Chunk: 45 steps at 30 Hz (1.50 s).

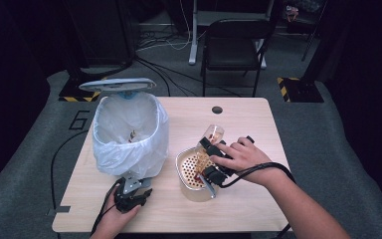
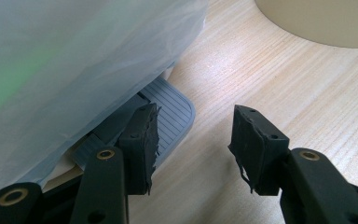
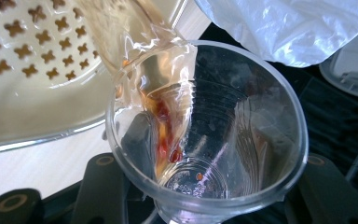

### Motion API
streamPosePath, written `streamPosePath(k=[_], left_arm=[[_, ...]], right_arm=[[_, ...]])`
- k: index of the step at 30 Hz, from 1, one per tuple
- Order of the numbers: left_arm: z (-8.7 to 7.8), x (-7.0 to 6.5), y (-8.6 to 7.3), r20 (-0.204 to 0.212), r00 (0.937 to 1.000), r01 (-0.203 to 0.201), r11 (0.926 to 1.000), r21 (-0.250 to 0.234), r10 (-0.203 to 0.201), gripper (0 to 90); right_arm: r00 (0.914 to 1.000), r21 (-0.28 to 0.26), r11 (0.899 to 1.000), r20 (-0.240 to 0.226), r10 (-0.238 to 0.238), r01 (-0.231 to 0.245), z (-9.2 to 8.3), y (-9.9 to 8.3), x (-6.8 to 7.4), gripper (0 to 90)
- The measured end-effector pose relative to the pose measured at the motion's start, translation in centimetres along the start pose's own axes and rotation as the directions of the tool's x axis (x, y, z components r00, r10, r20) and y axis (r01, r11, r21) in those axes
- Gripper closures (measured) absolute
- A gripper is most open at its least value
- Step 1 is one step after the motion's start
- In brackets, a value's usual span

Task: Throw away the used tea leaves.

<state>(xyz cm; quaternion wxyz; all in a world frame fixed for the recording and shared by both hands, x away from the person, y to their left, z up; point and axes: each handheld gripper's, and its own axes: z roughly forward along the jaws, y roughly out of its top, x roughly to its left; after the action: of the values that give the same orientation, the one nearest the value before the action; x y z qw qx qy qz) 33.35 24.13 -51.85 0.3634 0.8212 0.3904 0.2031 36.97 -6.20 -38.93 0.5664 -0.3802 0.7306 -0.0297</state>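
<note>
A bin lined with a white bag (image 1: 129, 134) stands on the left of the table, its grey lid (image 1: 117, 84) raised. My left gripper (image 1: 132, 194) sits at the bin's foot. Its jaws are open (image 2: 196, 121), and the left one rests on the ribbed grey pedal (image 2: 172, 116). My right gripper (image 1: 211, 159) is shut on a clear plastic cup (image 1: 213, 133). The cup is tipped over a cream perforated strainer bowl (image 1: 191, 167). In the right gripper view, reddish-brown liquid runs from the cup (image 3: 242, 116) into the strainer (image 3: 28, 93).
The light wooden table (image 1: 248, 119) has a cable hole (image 1: 217, 109) near its far edge. A black chair (image 1: 234, 45) stands behind it, with cables on the floor. Some scraps lie inside the bin bag.
</note>
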Motion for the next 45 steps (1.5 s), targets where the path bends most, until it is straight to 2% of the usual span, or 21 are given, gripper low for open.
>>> streamPosePath(k=[1, 2, 7, 8, 11, 13, 14, 16, 17, 18, 19, 20, 33, 34, 35, 37, 38, 39, 40, 43, 45], left_arm=[[0.0, 0.0, 0.0, 0.000, 1.0000, 0.000, 1.0000, 0.001, 0.000, 51.0], [0.0, 0.0, 0.0, 0.001, 1.0000, -0.001, 1.0000, 0.002, 0.001, 51.0], [0.0, 0.0, 0.0, 0.000, 1.0000, 0.000, 1.0000, 0.000, 0.000, 51.0], [0.0, 0.0, 0.0, 0.000, 1.0000, -0.001, 1.0000, 0.001, 0.001, 51.0], [0.0, 0.0, 0.0, -0.001, 1.0000, 0.000, 1.0000, 0.000, 0.000, 51.1], [0.0, 0.0, 0.0, 0.001, 1.0000, -0.002, 1.0000, 0.006, 0.002, 51.1], [0.0, 0.0, 0.0, -0.001, 1.0000, 0.000, 1.0000, 0.000, 0.000, 51.1], [0.0, 0.0, 0.0, 0.000, 1.0000, -0.001, 1.0000, 0.001, 0.001, 51.1], [0.0, 0.0, 0.0, 0.000, 1.0000, -0.001, 1.0000, 0.001, 0.001, 51.1], [0.0, 0.0, 0.0, 0.000, 1.0000, -0.001, 1.0000, 0.001, 0.001, 51.1], [0.0, 0.0, 0.0, 0.000, 1.0000, -0.001, 1.0000, 0.001, 0.001, 51.0], [0.0, 0.0, 0.0, 0.000, 1.0000, -0.001, 1.0000, 0.001, 0.001, 51.0], [0.0, 0.0, 0.0, 0.000, 1.0000, -0.001, 1.0000, 0.000, 0.001, 51.1], [0.0, 0.0, 0.0, 0.000, 1.0000, -0.001, 1.0000, 0.001, 0.001, 51.1], [0.0, 0.0, 0.0, 0.000, 1.0000, -0.001, 1.0000, 0.001, 0.001, 51.1], [0.0, 0.0, 0.0, 0.000, 1.0000, -0.001, 1.0000, 0.001, 0.001, 51.1], [0.0, 0.0, 0.0, -0.001, 1.0000, -0.001, 1.0000, 0.001, 0.001, 51.0], [0.0, 0.0, 0.0, 0.000, 1.0000, -0.001, 1.0000, 0.002, 0.001, 51.1], [0.0, 0.0, 0.0, 0.000, 1.0000, -0.001, 1.0000, 0.004, 0.001, 51.1], [0.0, 0.0, 0.0, 0.001, 1.0000, -0.002, 1.0000, 0.006, 0.002, 51.1], [0.0, 0.0, 0.0, 0.000, 1.0000, 0.006, 1.0000, 0.000, -0.006, 51.1]], right_arm=[[0.9998, 0.020, 1.000, -0.001, -0.019, 0.019, -0.1, 0.1, 0.0, 48.8], [0.9997, 0.011, 1.000, 0.020, -0.012, 0.012, 0.0, 0.1, 0.1, 48.8], [0.9988, 0.019, 0.999, 0.031, -0.037, 0.036, -0.3, 0.4, 0.2, 49.0], [0.9959, 0.017, 0.996, 0.020, -0.088, 0.088, -0.4, 0.4, 0.0, 49.0], [0.9905, 0.028, 0.991, 0.039, -0.132, 0.131, -0.5, 0.7, 0.0, 49.1], [0.9877, 0.022, 0.989, 0.048, -0.149, 0.148, -0.5, 0.9, 0.2, 49.0], [0.9917, 0.003, 0.995, 0.079, -0.102, 0.102, -0.4, 1.1, 0.6, 49.0], [0.9885, 0.014, 0.992, 0.087, -0.124, 0.123, -0.4, 1.3, 0.7, 49.0], [0.9838, 0.021, 0.987, 0.078, -0.161, 0.160, -0.5, 1.3, 0.5, 49.0], [0.9831, 0.024, 0.986, 0.078, -0.165, 0.164, -0.5, 1.3, 0.5, 49.0], [0.9875, 0.033, 0.993, 0.103, -0.120, 0.117, -0.4, 1.3, 0.9, 49.0], [0.9880, 0.030, 0.994, 0.110, -0.109, 0.106, -0.4, 1.3, 0.9, 49.0], [0.9871, 0.029, 0.994, 0.117, -0.109, 0.107, -0.5, 1.4, 0.9, 49.0], [0.9863, 0.027, 0.993, 0.113, -0.120, 0.118, -0.5, 1.4, 0.8, 48.9], [0.9833, 0.026, 0.988, 0.094, -0.156, 0.154, -0.5, 1.3, 0.4, 49.0], [0.9879, 0.030, 0.995, 0.119, -0.100, 0.097, -0.5, 1.3, 0.8, 48.9], [0.9884, 0.025, 0.996, 0.122, -0.090, 0.088, -0.5, 1.3, 0.8, 48.9], [0.9847, 0.020, 0.990, 0.103, -0.141, 0.140, -0.5, 1.2, 0.3, 48.9], [0.9846, 0.022, 0.989, 0.089, -0.150, 0.149, -0.6, 1.2, 0.2, 48.9], [0.9890, 0.011, 0.993, 0.092, -0.116, 0.115, -0.6, 1.1, 0.1, 48.7], [0.9924, 0.008, 0.994, 0.058, -0.109, 0.109, -1.0, 0.9, -0.4, 48.6]])
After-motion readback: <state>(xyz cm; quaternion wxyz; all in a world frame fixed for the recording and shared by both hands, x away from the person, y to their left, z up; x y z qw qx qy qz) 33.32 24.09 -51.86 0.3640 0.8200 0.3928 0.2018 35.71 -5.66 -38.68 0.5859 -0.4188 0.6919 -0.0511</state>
